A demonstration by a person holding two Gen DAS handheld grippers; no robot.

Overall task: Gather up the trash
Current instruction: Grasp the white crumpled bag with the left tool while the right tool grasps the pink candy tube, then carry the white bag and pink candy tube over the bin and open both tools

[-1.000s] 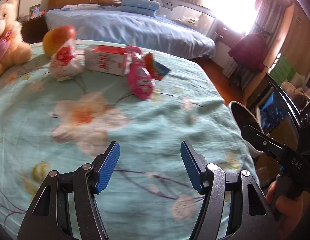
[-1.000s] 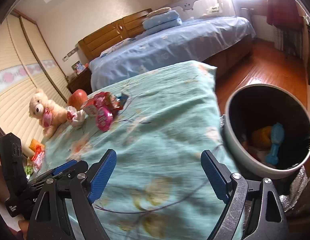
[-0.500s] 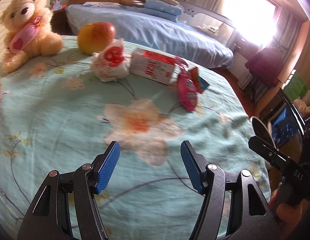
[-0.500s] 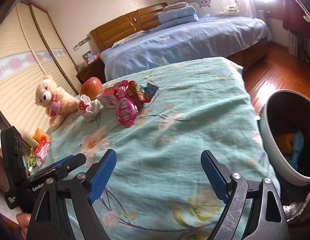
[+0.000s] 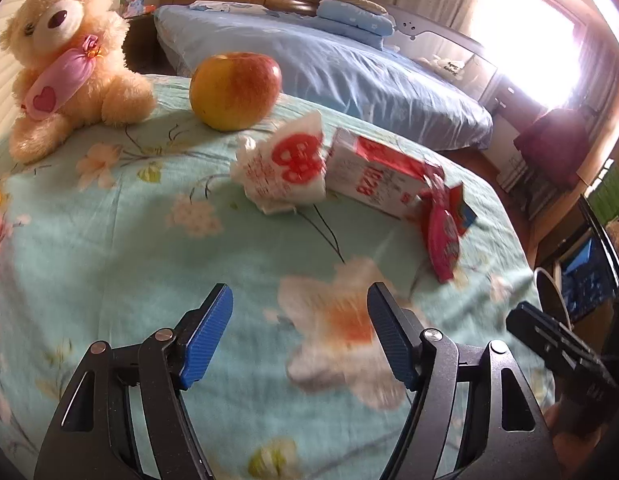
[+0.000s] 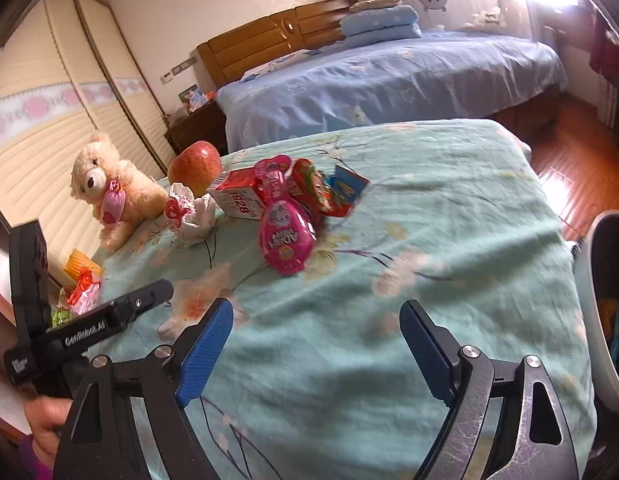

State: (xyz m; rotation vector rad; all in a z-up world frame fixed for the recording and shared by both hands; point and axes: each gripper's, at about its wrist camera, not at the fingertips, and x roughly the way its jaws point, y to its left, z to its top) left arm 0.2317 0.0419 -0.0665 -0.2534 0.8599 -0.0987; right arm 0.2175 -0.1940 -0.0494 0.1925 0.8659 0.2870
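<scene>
Trash lies on the teal flowered cover: a crumpled white and red wrapper (image 5: 283,170) (image 6: 189,216), a red and white carton (image 5: 375,178) (image 6: 239,196), a pink egg-shaped packet (image 5: 441,236) (image 6: 285,236) and a red and blue wrapper (image 6: 335,192). My left gripper (image 5: 299,336) is open and empty, short of the crumpled wrapper. My right gripper (image 6: 315,344) is open and empty, short of the pink packet. The white trash bin (image 6: 593,292) stands at the right edge of the bed.
A teddy bear (image 5: 65,52) (image 6: 109,188) and an apple (image 5: 235,90) (image 6: 195,164) sit behind the trash. More bright wrappers (image 6: 81,288) lie at the left edge. A blue bed (image 6: 389,80) stands behind. Wooden floor (image 6: 569,168) is to the right.
Both grippers have swung left, away from the bin and toward the pile of trash, which now looks closer. Both stay open and empty.
</scene>
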